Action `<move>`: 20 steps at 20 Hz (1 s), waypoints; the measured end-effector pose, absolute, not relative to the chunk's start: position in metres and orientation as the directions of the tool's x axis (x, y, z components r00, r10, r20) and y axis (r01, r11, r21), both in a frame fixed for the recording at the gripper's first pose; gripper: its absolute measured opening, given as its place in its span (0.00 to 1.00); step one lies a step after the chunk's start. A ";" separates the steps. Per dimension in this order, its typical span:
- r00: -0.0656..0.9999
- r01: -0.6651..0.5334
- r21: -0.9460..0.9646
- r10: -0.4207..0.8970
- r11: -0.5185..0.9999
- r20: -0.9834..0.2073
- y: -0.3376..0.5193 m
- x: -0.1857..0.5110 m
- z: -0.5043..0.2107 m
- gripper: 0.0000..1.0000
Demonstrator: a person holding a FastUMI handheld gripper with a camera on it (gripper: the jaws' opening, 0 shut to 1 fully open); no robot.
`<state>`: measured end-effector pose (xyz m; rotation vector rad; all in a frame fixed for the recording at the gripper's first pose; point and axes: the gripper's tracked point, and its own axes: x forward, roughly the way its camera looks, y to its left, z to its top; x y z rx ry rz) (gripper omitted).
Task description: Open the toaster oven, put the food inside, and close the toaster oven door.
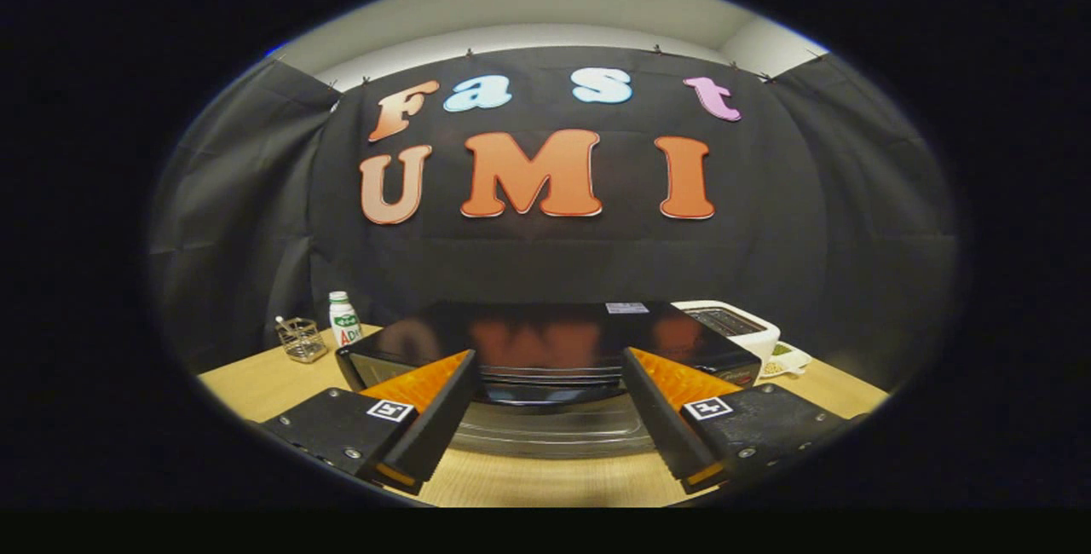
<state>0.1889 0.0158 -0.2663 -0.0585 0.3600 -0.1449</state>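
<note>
Black toaster oven sits on the wooden table, just ahead of the fingers; its glass door appears dropped open toward us, so we judge step 1 done. Food not ID'd; loading & closing remain. Gripper is level, facing the oven mouth, fingers spread wide, holding nothing. Bottle & white toaster flank the oven.

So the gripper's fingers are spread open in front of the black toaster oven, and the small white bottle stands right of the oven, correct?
Not quite. The gripper view shows the small white bottle left of the black toaster oven, beside a wire basket. The gripper is indeed open, fingers spread before the oven.
</note>
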 end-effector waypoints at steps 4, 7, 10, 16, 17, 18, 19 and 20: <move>0.928 0.116 -0.059 -0.130 0.991 -0.350 0.022 0.196 -0.272 0.98; 0.937 0.090 -0.050 -0.102 0.995 -0.334 0.028 0.190 -0.270 0.94; 0.945 0.065 -0.017 -0.067 0.998 -0.320 0.035 0.178 -0.269 0.81; 0.903 -0.037 0.021 0.043 0.999 -0.427 0.052 0.121 -0.274 0.77; 0.888 -0.060 0.045 0.074 0.997 -0.453 0.056 0.109 -0.279 0.77; 0.865 -0.076 0.079 0.105 0.994 -0.491 0.059 0.098 -0.286 0.77; 0.836 -0.078 0.101 0.120 0.992 -0.535 0.060 0.089 -0.298 0.77; 0.805 -0.073 0.113 0.126 0.991 -0.579 0.059 0.079 -0.314 0.77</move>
